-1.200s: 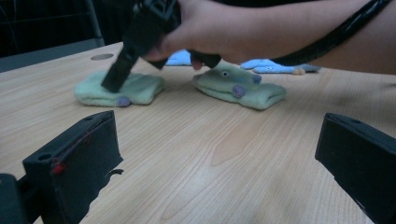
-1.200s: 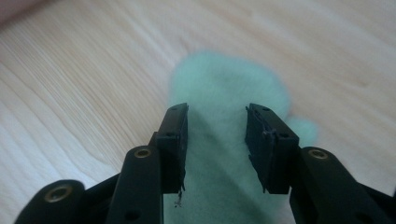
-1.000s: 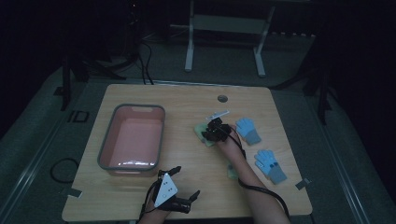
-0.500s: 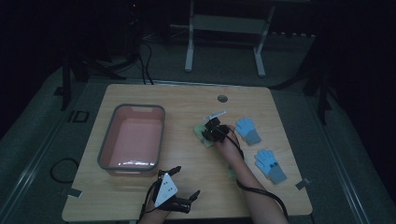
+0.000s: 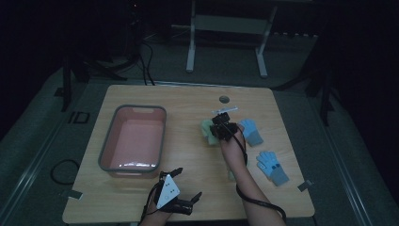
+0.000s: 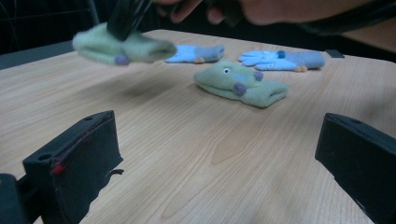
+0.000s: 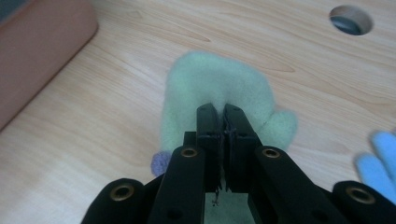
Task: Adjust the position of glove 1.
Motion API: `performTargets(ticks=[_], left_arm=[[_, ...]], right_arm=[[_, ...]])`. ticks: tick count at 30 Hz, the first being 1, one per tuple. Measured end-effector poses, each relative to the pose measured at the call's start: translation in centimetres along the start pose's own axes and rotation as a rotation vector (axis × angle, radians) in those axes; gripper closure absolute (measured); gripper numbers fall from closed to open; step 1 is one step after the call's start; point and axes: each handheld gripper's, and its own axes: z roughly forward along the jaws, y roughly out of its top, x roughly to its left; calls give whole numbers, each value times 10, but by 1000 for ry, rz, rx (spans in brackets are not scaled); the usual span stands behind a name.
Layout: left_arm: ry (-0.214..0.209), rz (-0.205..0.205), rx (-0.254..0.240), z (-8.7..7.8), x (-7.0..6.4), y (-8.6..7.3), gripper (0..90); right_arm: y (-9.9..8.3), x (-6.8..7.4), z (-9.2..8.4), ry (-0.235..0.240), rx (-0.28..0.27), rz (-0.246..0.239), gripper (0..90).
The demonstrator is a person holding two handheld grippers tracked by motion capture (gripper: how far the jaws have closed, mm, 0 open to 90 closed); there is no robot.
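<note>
Pinching a green mitten (image 7: 215, 88) in the right gripper (image 7: 223, 114), jaws just having closed on it, hanging clear above the table (image 7: 116, 107). Holding the left gripper (image 6: 210, 154) wide open, empty, low over the table.

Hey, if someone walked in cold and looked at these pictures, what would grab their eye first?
Probably the right gripper, its jaws pinched shut on a pale green mitten that hangs clear of the wooden table. Next, the big pink bin at the table's left side, and the two blue gloves lying to the right of the person's forearm. A second green mitten lies flat on the wood.
</note>
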Motion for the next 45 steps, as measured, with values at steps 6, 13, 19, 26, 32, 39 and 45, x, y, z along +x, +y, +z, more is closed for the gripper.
performTargets(ticks=[6,13,19,26,32,39,45], left_arm=[[5,6,-1,0,0,0,0],[6,6,0,0,-1,0,0],[1,13,2,0,-1,0,0],[-1,10,1,0,-1,0,0],[-4,14,4,0,-1,0,0],[-7,11,2,0,-1,0,0],[-9,6,3,0,0,0,0]], right_arm=[[-13,11,-27,-18,-47,67,866],[-37,33,-33,-32,-53,73,866],[-61,37,-12,-45,-16,133,866],[-71,46,12,-44,18,164,863],[-76,48,22,-29,13,187,841],[-73,47,19,-7,10,151,750],[-58,35,-6,61,-35,71,642]])
